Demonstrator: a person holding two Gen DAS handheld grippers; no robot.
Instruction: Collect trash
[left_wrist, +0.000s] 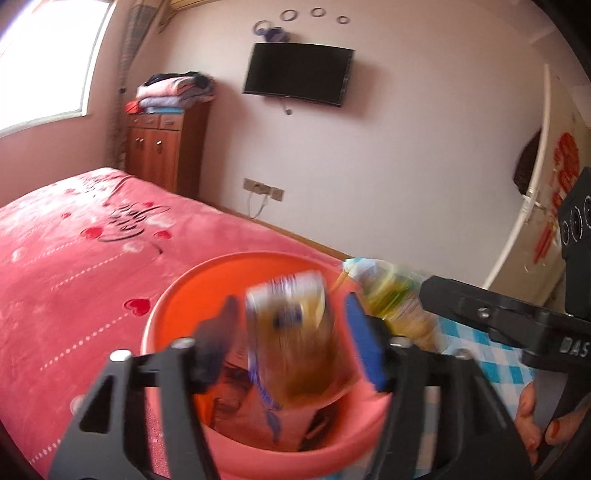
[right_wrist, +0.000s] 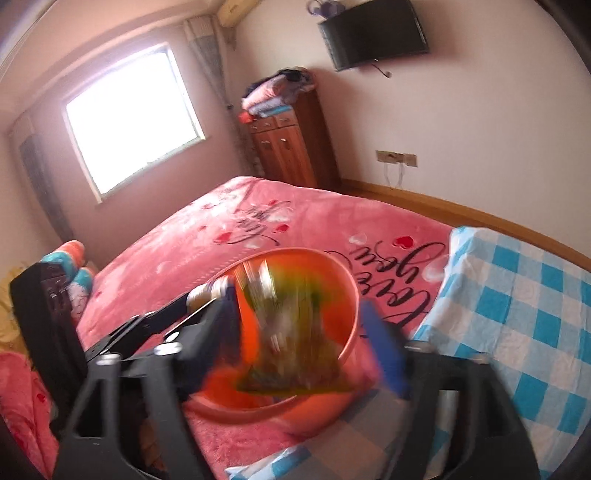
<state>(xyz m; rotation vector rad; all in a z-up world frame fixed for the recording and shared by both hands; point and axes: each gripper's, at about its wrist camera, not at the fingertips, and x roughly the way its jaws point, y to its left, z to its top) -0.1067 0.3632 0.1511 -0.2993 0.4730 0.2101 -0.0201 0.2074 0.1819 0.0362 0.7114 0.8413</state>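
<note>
A pink-orange plastic bucket (left_wrist: 177, 295) stands on the bed and holds wrappers. My left gripper (left_wrist: 291, 332) is open above it, and a blurred brown-and-blue snack bag (left_wrist: 295, 332) lies between its fingers, over the bucket's mouth. My right gripper (right_wrist: 299, 328) is also open over the bucket (right_wrist: 343, 295), with a blurred green-yellow wrapper (right_wrist: 291, 332) between its fingers. In the left wrist view that green wrapper (left_wrist: 391, 295) shows at the bucket's right rim, ahead of the right gripper's black finger (left_wrist: 461, 299).
The bed has a pink blanket (left_wrist: 74, 258) with hearts. A blue-white checked cloth (right_wrist: 517, 314) lies on its right. A wooden cabinet (left_wrist: 162, 147) with folded clothes, a wall TV (left_wrist: 295, 74) and a window (right_wrist: 129, 122) are behind.
</note>
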